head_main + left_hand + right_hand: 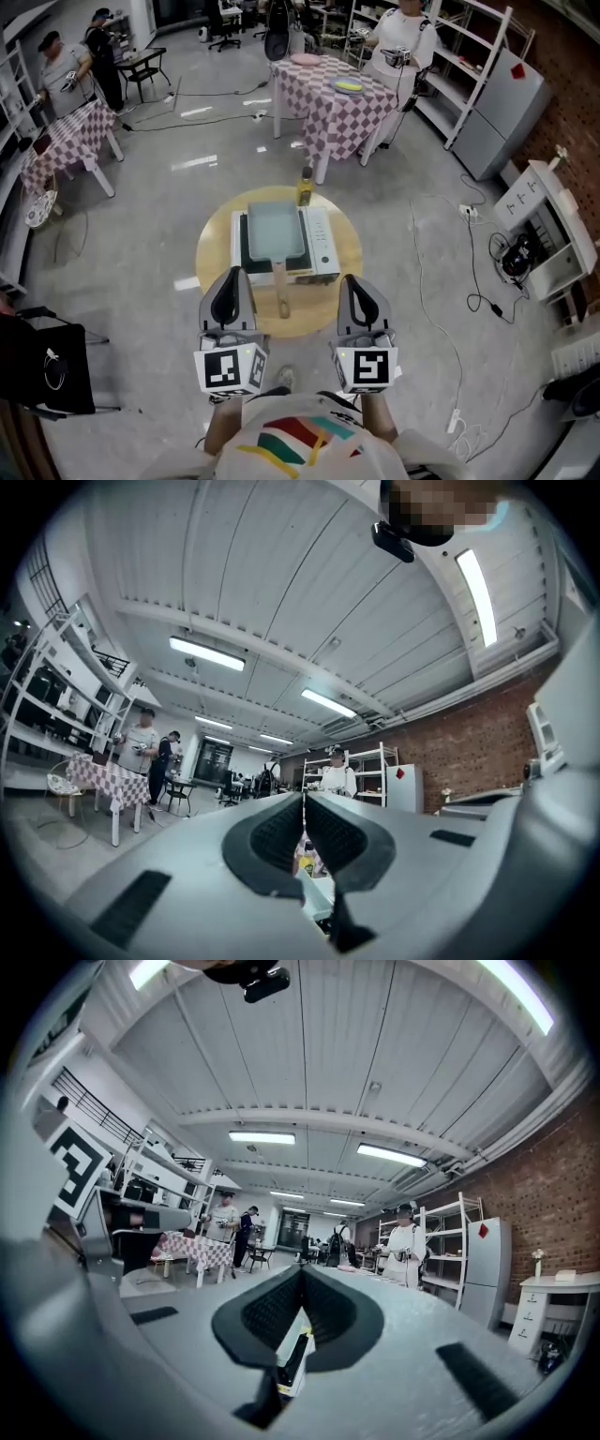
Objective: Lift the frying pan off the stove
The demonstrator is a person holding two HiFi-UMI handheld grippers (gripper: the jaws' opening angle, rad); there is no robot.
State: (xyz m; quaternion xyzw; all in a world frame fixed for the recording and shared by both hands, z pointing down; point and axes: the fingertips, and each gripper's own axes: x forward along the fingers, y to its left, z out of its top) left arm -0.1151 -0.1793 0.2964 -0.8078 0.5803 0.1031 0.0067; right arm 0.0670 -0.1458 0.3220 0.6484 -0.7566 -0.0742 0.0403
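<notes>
**Both jaws closed and empty, pan sitting on the stove**

In the head view the square frying pan (275,230) rests flat on the white tabletop stove (322,242), which stands in the middle of a round wooden worktop (214,246). The pan's wooden handle (280,286) runs off the stove's near side toward the person. A yellow bottle (306,187) stands upright just behind the stove.

The left gripper (233,275) and the right gripper (349,279) hang side by side above the near rim of the worktop, each with its marker cube toward the person. The handle lies between them, and neither gripper touches it or the pan.

In the left gripper view the left gripper (303,799) has its ribbed pads pressed together with nothing between them. The right gripper view shows the same of the right gripper (300,1274): jaws together, gripping nothing.

Further back stand tables with checked cloths (323,94), with people beside them.
</notes>
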